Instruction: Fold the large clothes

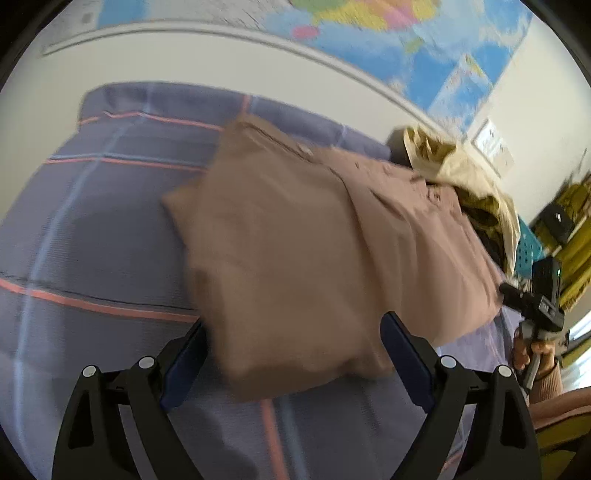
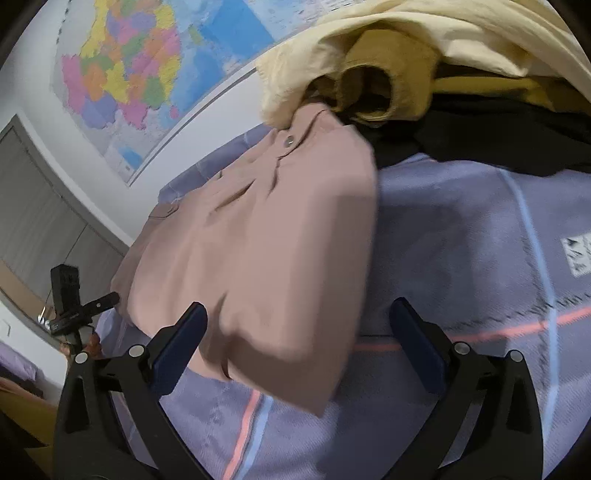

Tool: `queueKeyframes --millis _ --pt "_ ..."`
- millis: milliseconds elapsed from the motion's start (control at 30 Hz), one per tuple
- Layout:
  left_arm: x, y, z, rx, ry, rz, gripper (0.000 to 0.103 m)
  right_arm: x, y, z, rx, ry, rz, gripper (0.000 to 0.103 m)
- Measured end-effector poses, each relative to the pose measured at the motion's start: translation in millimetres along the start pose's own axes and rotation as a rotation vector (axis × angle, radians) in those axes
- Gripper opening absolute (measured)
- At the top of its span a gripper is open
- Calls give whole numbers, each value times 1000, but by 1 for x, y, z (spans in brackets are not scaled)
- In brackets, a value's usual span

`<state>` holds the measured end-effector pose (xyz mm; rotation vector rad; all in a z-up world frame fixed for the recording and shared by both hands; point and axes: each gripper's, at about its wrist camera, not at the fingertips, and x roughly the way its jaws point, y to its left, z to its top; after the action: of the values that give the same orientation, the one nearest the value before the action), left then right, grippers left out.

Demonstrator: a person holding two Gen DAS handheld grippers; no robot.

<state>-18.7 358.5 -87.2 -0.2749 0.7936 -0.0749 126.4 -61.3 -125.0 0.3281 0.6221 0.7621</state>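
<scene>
Behind everything hangs a large coloured wall map (image 2: 147, 74), and below it spreads the purple-blue bedcover (image 1: 92, 221) with its pink and pale blue stripes, which is my working surface. On it lies the pinkish-tan shirt (image 1: 295, 236), a button-front garment already folded into a thick, roughly rectangular bundle. From my right wrist camera I can see a small button (image 2: 289, 140) and the placket near its far end, with soft creases running down toward me; the near corner looks blurred. The cloth is plain and matte, with no pattern that I can make out.

My left gripper (image 1: 295, 354) is spread wide, its blue-padded fingers (image 1: 184, 362) standing on either side of the near edge of the bundle, and I cannot tell whether the pads touch the fabric. My right gripper (image 2: 299, 343) is likewise wide apart, straddling the opposite near corner of the shirt, nothing pinched between its pads. Each camera catches the other gripper at the frame edge, held by a hand (image 1: 532, 354).

At the far end of the shirt sits a heap of other clothes: a cream garment (image 2: 424, 33) draped over a mustard one (image 2: 380, 70), with something black (image 2: 498, 129) beneath. The shirt's collar end touches this heap. A white label (image 2: 576, 256) shows on the bedcover to the right.
</scene>
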Motion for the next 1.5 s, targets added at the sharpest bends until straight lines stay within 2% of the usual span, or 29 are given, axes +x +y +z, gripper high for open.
queueKeyframes --millis 33,100,133,167,200,267,300,367,533,600,633,667,700,733,767,800,867,900,933,967,1067,1200,1267,1333,1367,1400,1433,1467,1500 --pt "2 -5 1 17 -3 25 90 4 3 2 -12 4 -1 98" --pt "11 -18 6 44 13 27 90 15 10 5 -18 36 68 90" --pt "16 -22 9 42 20 50 89 20 15 6 -35 40 63 87" --pt "22 -26 13 44 21 89 81 25 18 7 -46 51 51 70" --pt "23 -28 15 36 15 105 72 28 19 8 -39 66 63 40" --pt "19 -24 19 -19 14 84 38 29 16 11 30 82 134 22" --pt "15 -21 21 -46 15 61 33 25 18 12 28 79 149 17" --pt "1 -18 22 -77 3 25 23 5 24 12 50 61 216 14" --pt "-55 -9 13 -125 -12 -119 22 -60 52 0 -1 38 315 10" --pt "-68 -7 3 -114 -13 -154 26 -81 61 -6 -62 39 296 11" --pt "-69 -8 -1 -104 -7 -135 32 -85 61 -13 -84 58 263 14" --pt "-66 -8 -10 -80 11 -77 41 -83 57 -15 -71 72 229 21" --pt "-59 -8 -16 -61 30 -29 45 -77 48 -18 -41 103 184 32" --pt "-52 -5 -20 -48 53 31 52 -66 33 -25 0 161 127 37" --pt "-43 -3 -23 -39 81 105 61 -60 23 -28 22 182 44 44" --pt "-39 -1 -25 -40 85 131 64 -58 19 -28 42 183 -4 55" --pt "-48 -4 -24 -13 32 148 68 -65 4 -27 105 137 -4 67" --pt "-53 -8 -20 9 4 176 75 -71 3 -24 108 102 -29 75" --pt "-58 -12 -17 36 -26 211 91 -75 6 -21 97 71 -54 77" --pt "-65 -21 -13 89 -72 221 95 -79 11 -16 64 38 -57 79" --pt "-60 -33 1 167 -85 221 95 -70 31 -4 -28 10 -54 80" --pt "-23 -36 17 190 14 238 95 -35 50 11 -125 22 -94 83" --pt "-4 -36 18 218 61 262 86 -17 46 14 -155 52 -123 83" --pt "6 -38 19 239 83 261 77 -13 42 8 -179 71 -124 82" --pt "12 -40 21 246 87 260 65 -7 44 7 -191 80 -128 72" --pt "14 -43 22 258 85 258 60 -5 45 5 -211 87 -138 54" --pt "14 -46 25 273 69 261 51 -3 47 5 -234 88 -159 43" --pt "15 -47 27 278 58 265 40 -2 47 7 -244 81 -176 21" --pt "17 -50 30 278 54 265 34 -4 46 8 -233 82 -158 11"
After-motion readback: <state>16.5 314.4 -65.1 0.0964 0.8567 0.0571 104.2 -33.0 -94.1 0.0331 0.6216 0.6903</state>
